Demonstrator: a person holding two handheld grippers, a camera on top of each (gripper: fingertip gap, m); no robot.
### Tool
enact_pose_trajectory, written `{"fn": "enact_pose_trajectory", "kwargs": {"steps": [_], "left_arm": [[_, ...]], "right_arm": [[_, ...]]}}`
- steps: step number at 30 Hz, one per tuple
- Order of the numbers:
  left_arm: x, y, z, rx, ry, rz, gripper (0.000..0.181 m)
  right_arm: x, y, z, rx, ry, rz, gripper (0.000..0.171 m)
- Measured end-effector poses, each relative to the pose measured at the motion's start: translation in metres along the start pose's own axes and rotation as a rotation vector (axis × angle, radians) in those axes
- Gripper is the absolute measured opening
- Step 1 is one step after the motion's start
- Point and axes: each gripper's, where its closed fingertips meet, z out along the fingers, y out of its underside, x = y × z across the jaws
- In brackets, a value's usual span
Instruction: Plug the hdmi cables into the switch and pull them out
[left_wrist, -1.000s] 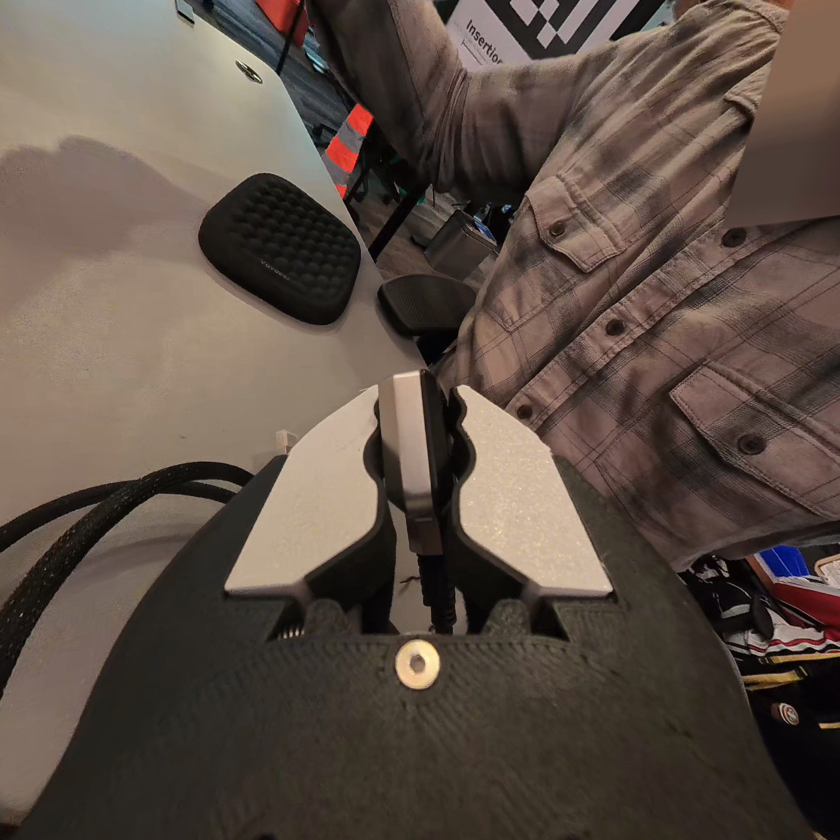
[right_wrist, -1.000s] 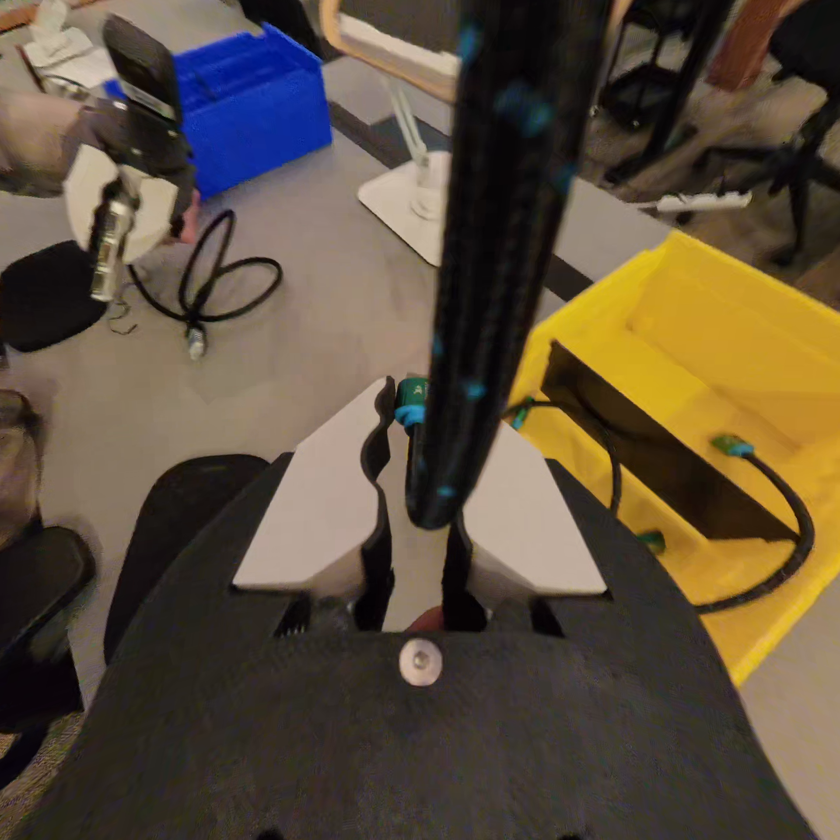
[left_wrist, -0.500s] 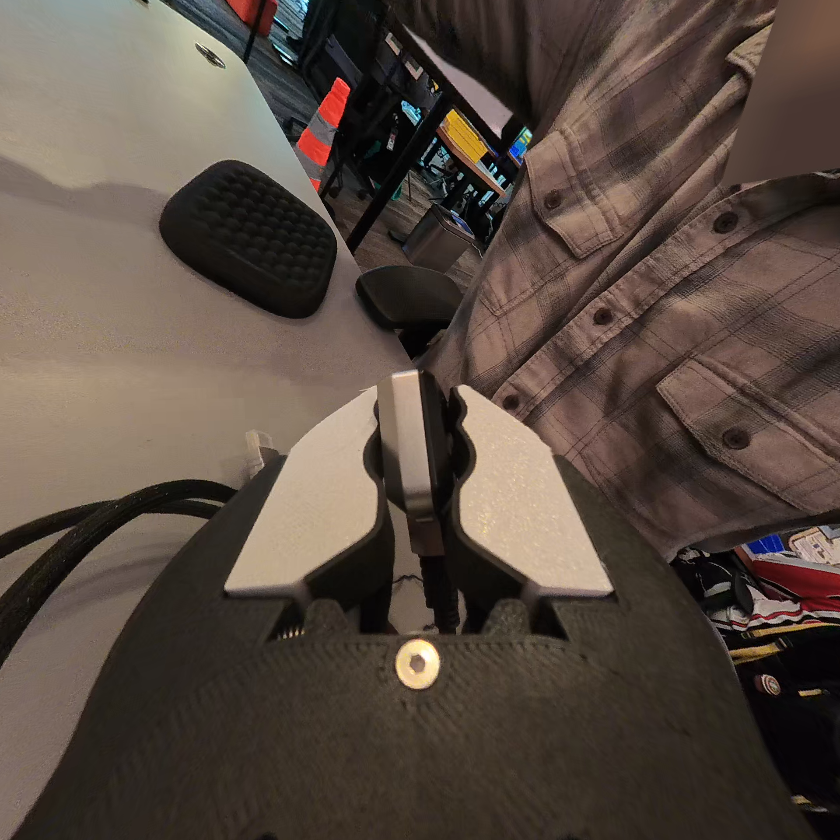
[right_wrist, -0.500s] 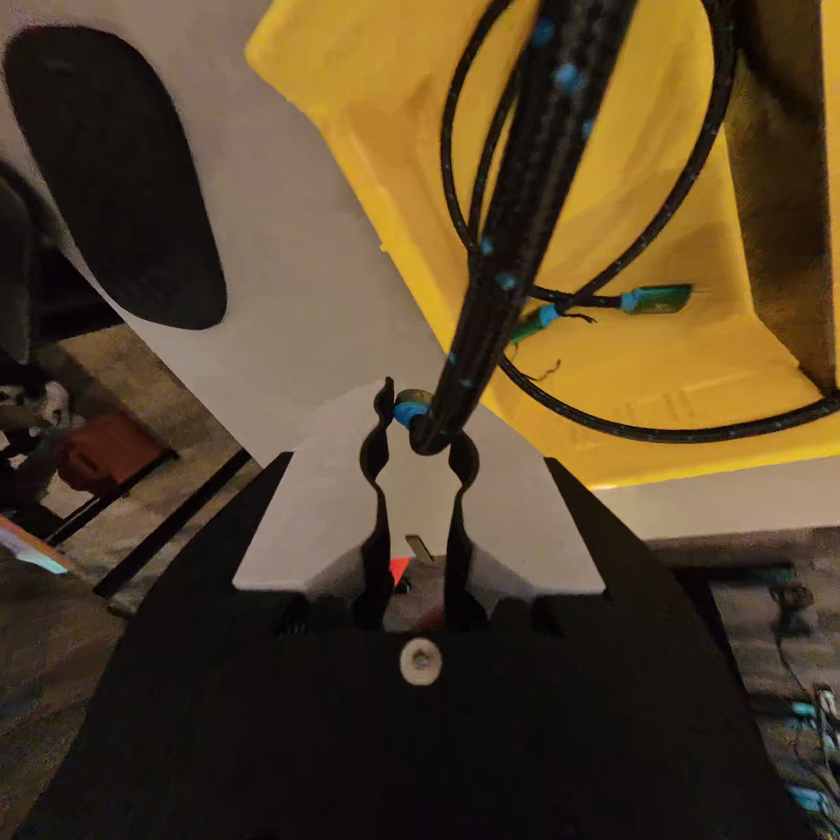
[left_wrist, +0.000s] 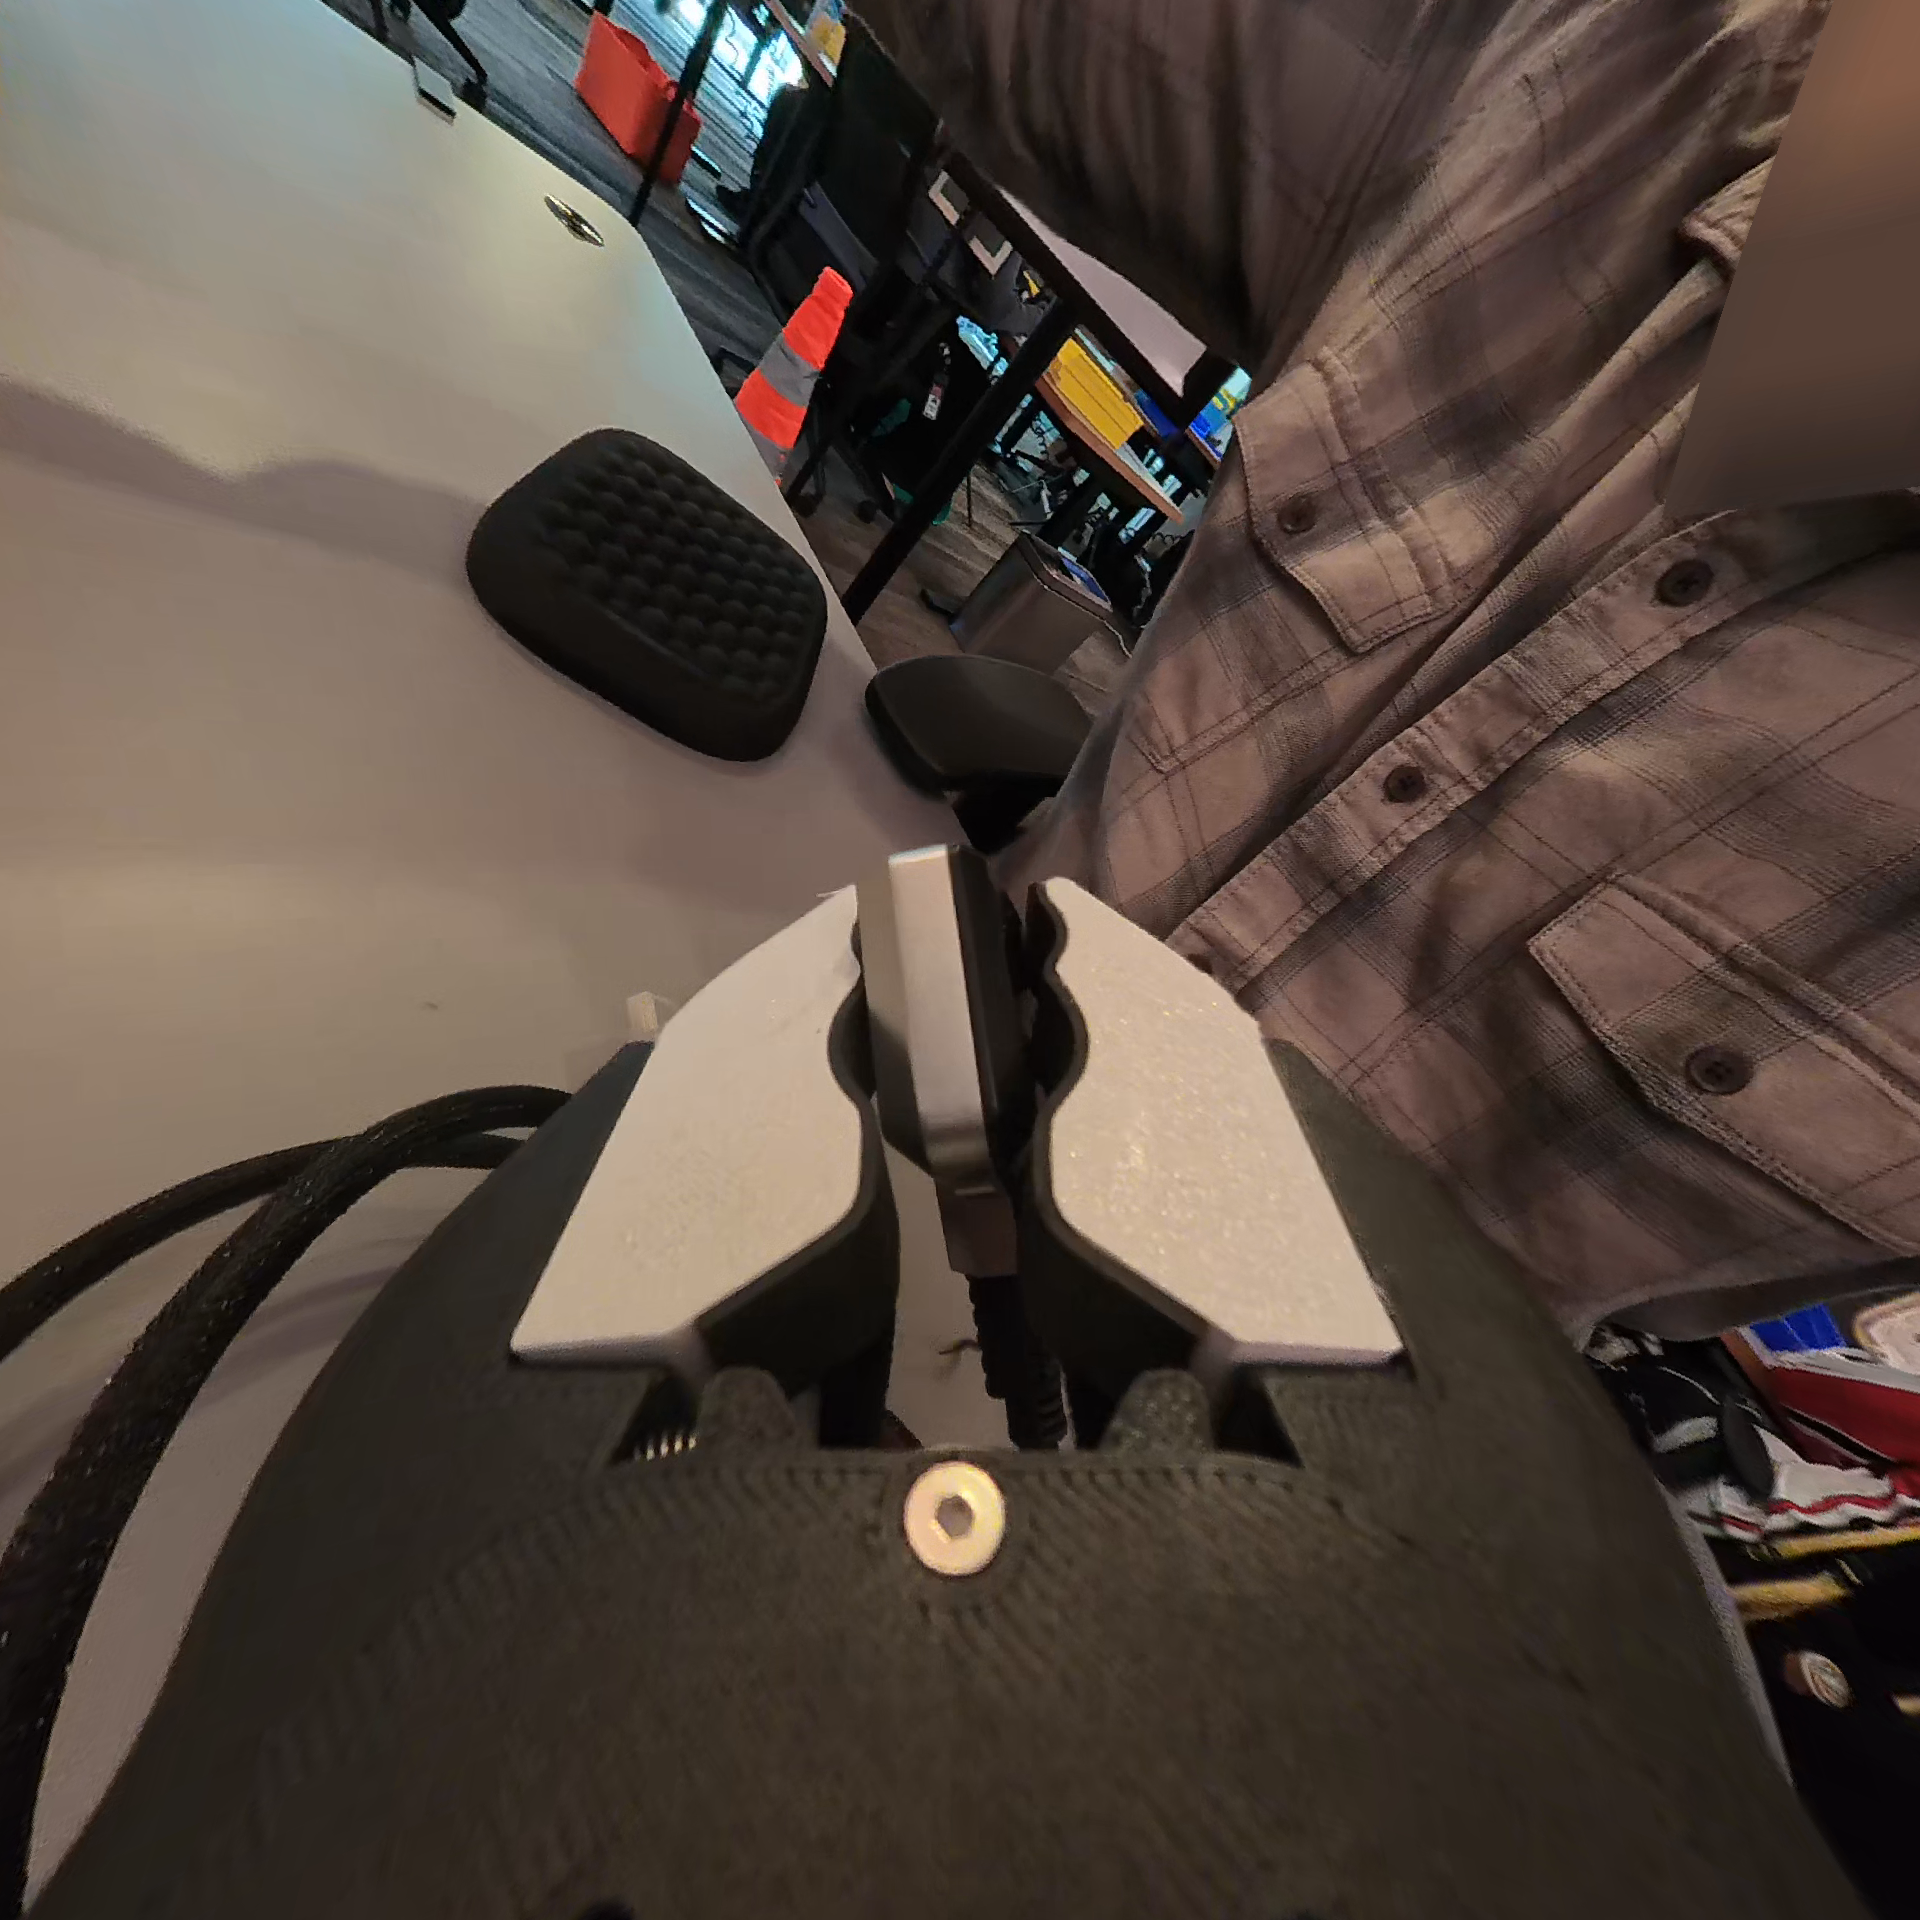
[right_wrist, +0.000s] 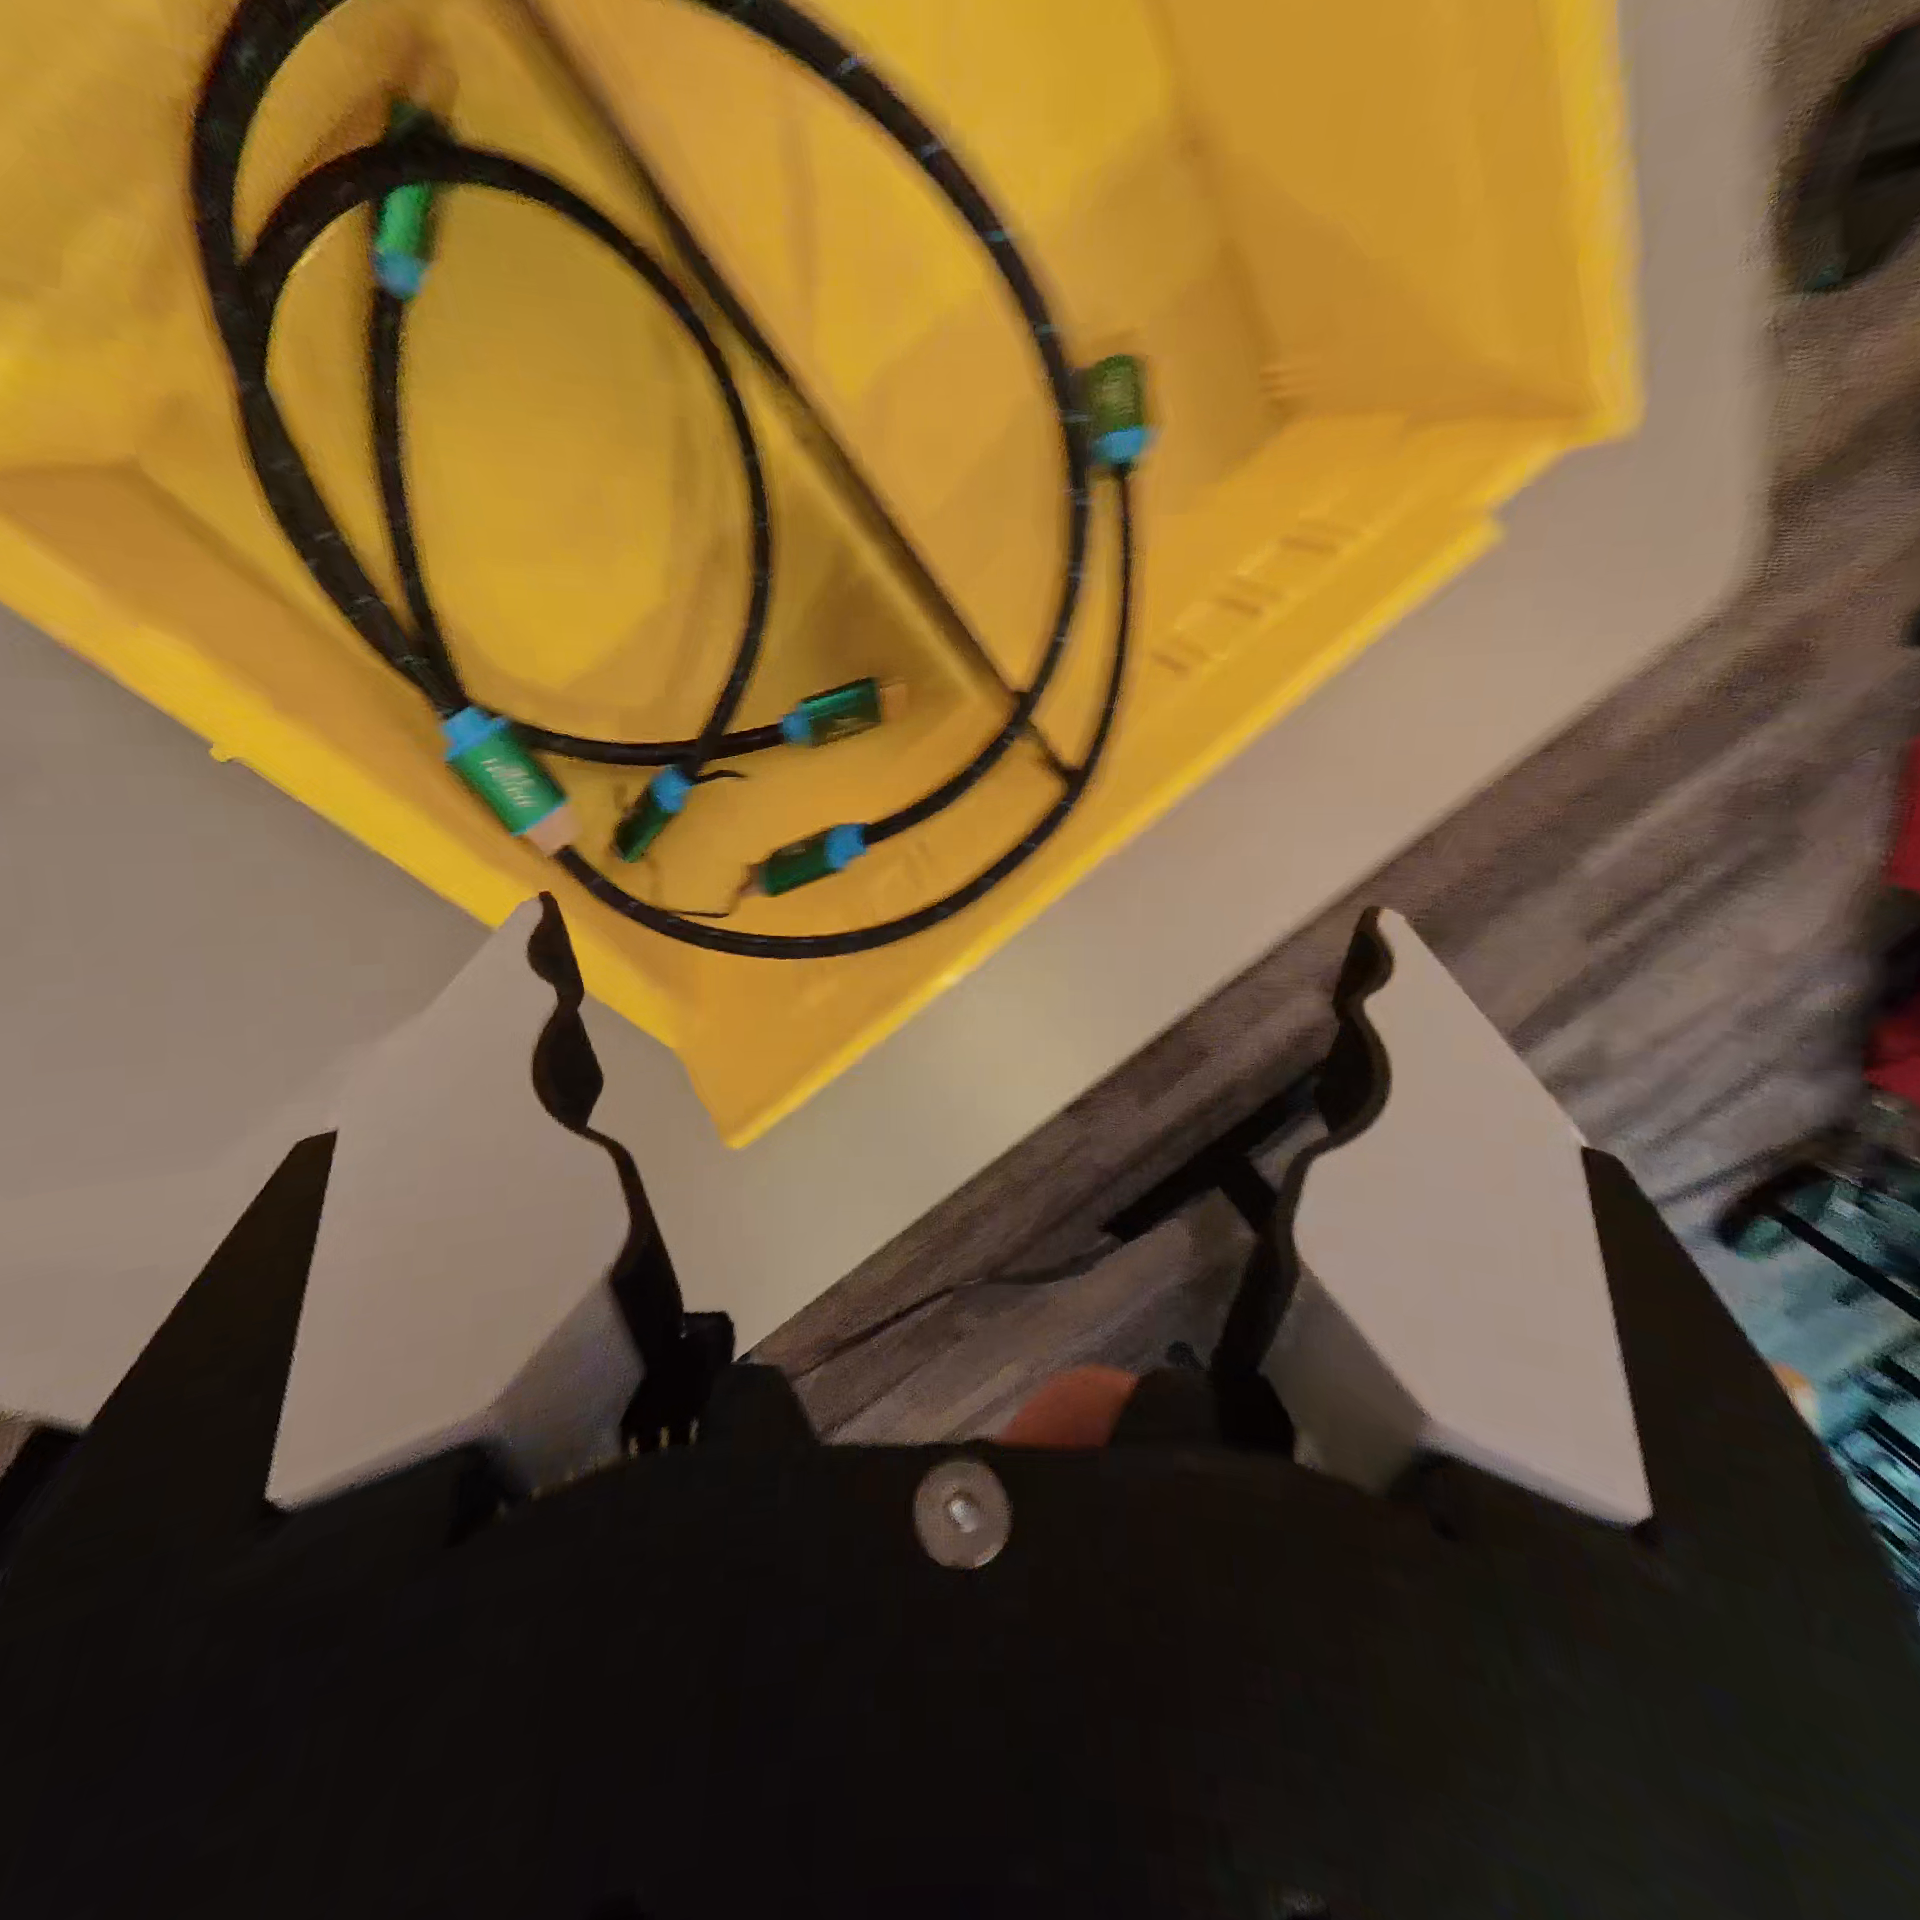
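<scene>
My left gripper (left_wrist: 951, 899) is shut on the HDMI switch (left_wrist: 930, 1018), a thin silver and black slab standing on edge between the pads, held above the grey table (left_wrist: 260, 831). A thin black cable (left_wrist: 1023, 1371) leads from its rear end. My right gripper (right_wrist: 956, 909) is wide open and empty, above the near corner of a yellow bin (right_wrist: 1351, 312). Several black braided HDMI cables (right_wrist: 914, 930) with green and blue plugs (right_wrist: 509, 779) lie coiled inside the bin.
A black bumpy wrist pad (left_wrist: 649, 592) lies on the table. Thick black braided cables (left_wrist: 208, 1226) run at the left. A person in a plaid shirt (left_wrist: 1507, 727) is close on the right. The table edge (right_wrist: 1039, 1039) and floor show below the bin.
My right gripper swung over the yellow bin with a black braided cable, then opened; the cable left its grasp and lies in the bin. My left gripper keeps hold of the switch.
</scene>
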Motion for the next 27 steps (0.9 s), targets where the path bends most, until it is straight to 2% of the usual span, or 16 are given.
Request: {"fn": "enact_pose_trajectory", "kwargs": {"steps": [2, 4, 6, 7, 9, 11, 14, 17, 19, 21, 24, 25, 27], "left_arm": [[-0.001, -0.005, 0.0, 0.023, -0.02, 0.012, 0.024], [-0.006, -0.011, -0.001, 0.051, -0.071, 0.023, 0.023], [-0.012, -0.021, -0.003, 0.098, -0.121, 0.028, 0.023], [-0.014, -0.026, -0.005, 0.122, -0.15, 0.04, 0.023], [-0.015, -0.043, -0.011, 0.204, -0.193, 0.061, 0.023], [-0.017, -0.061, -0.02, 0.295, -0.262, 0.081, 0.023], [-0.019, -0.088, -0.038, 0.436, -0.386, 0.106, 0.023], [-0.018, -0.116, -0.064, 0.613, -0.517, 0.138, 0.023], [-0.011, -0.131, -0.076, 0.725, -0.562, 0.17, 0.022], [-0.005, -0.141, -0.079, 0.776, -0.583, 0.204, 0.023], [0.001, -0.148, -0.077, 0.805, -0.596, 0.25, 0.023], [0.003, -0.149, -0.077, 0.814, -0.59, 0.255, 0.023], [0.005, -0.152, -0.079, 0.843, -0.58, 0.265, 0.023]], "right_arm": [[0.002, -0.014, -0.031, 0.087, 0.072, 0.009, 0.125], [-0.03, -0.055, -0.071, 0.286, 0.112, -0.049, 0.113], [-0.103, -0.107, -0.107, 0.527, 0.047, -0.149, 0.102], [-0.15, -0.129, -0.119, 0.633, -0.032, -0.205, 0.091], [-0.24, -0.158, -0.121, 0.74, -0.214, -0.269, 0.083], [-0.312, -0.182, -0.108, 0.805, -0.401, -0.286, 0.094], [-0.38, -0.221, -0.089, 0.903, -0.636, -0.192, 0.091], [-0.404, -0.26, -0.083, 1.01, -0.734, -0.047, 0.089], [-0.401, -0.284, -0.097, 1.146, -0.789, 0.078, 0.083], [-0.392, -0.301, -0.114, 1.281, -0.841, 0.174, 0.068], [-0.376, -0.308, -0.143, 1.435, -0.985, 0.243, 0.037], [-0.373, -0.308, -0.147, 1.455, -1.023, 0.247, 0.022], [-0.372, -0.308, -0.152, 1.484, -1.053, 0.235, 0.015]]}}
